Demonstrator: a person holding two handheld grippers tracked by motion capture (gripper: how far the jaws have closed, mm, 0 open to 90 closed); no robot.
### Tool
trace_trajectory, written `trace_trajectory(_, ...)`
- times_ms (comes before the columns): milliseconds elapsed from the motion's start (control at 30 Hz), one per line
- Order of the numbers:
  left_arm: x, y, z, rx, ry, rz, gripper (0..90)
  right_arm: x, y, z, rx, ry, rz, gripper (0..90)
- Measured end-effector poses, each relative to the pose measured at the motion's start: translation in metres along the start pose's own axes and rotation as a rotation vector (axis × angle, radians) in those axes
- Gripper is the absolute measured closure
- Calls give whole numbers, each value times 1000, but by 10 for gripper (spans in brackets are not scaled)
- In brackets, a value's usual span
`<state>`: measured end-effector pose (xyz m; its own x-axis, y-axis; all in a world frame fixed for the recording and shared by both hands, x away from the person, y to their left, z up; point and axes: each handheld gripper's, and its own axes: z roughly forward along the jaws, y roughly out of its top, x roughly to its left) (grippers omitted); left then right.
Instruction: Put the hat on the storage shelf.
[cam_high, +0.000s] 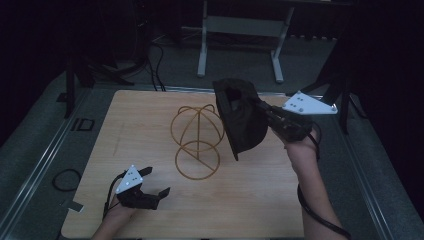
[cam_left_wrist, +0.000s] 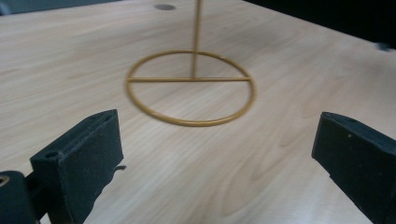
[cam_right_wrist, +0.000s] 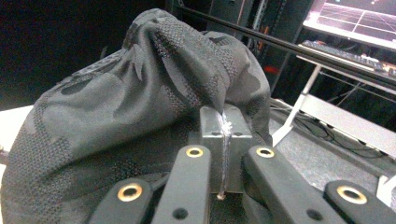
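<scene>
Pale wooden table (cam_high: 150, 125) amid dark room

free: bare table (cam_high: 250, 200) near edge | obstacle: wire stand (cam_high: 196, 142) mid-table

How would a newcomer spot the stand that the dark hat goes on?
On the light wooden table, look near its middle, just left of the dark fabric hat held up by the right gripper. The gold wire stand is there: a flat ring base, a thin post, a domed cage on top.
</scene>
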<state>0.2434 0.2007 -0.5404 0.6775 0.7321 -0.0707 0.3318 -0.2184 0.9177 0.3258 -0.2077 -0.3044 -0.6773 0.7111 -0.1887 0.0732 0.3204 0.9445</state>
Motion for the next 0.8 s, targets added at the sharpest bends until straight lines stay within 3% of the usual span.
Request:
trace_trajectory(67, 1, 0, -1, -9, 28, 7, 23, 5, 5, 7, 2, 6, -2, 899)
trace_trajectory(200, 2, -1, -3, -20, 23, -14, 23, 16, 10, 23, 22, 33, -25, 899)
trace_trajectory(467, 3, -3, -3, -20, 34, -16, 24, 35, 8, 48, 81, 81, -55, 899)
trace_trajectory(800, 4, -5, -4, -23, 37, -25, 24, 41, 1, 66, 117, 132, -40, 898)
